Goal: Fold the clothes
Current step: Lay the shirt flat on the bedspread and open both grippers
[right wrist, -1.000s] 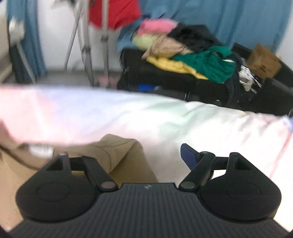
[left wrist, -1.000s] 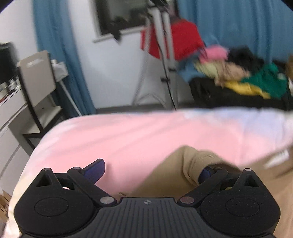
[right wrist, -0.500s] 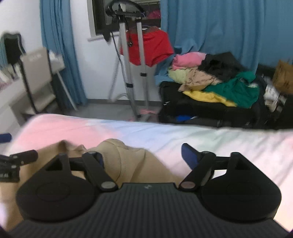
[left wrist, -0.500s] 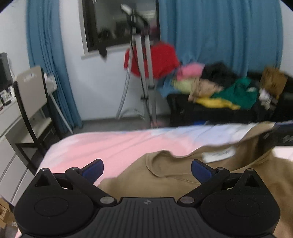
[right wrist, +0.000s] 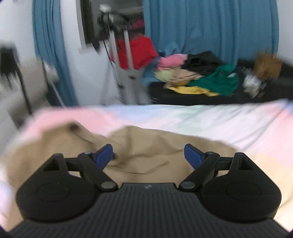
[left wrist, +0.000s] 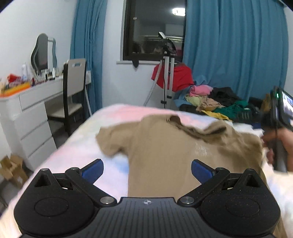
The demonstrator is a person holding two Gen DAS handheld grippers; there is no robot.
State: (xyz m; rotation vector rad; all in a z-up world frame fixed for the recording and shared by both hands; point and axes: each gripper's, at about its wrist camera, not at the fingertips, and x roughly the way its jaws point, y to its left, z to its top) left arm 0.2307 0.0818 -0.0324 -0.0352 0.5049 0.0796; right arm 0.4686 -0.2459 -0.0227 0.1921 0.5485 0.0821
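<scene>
Bed (left wrist: 117, 113) w/ tan shirt (left wrist: 164, 146); shirt's near hem cut off.

You have no legible text here; the pale print on the tan shirt (left wrist: 200, 149) is too blurred to read.

Walls: white (left wrist: 113, 80), plain.
Window: dark pane (left wrist: 152, 31) in a black frame, a ceiling lamp (left wrist: 178, 11) mirrored in it.
Curtains: blue, one narrow (left wrist: 87, 55) left of the window, one wide (left wrist: 234, 49) right of it.
Dresser: white drawers (left wrist: 31, 128) along the left wall, a wavy mirror (left wrist: 43, 53) and small clutter on top.
Chair: beige and black (left wrist: 73, 91), pushed to the dresser.
Bed: pastel pink and blue sheet (right wrist: 183, 117).
Stand: white pole (left wrist: 168, 80) under the window.
Floor: grey (left wrist: 56, 131) beside the bed.
</scene>
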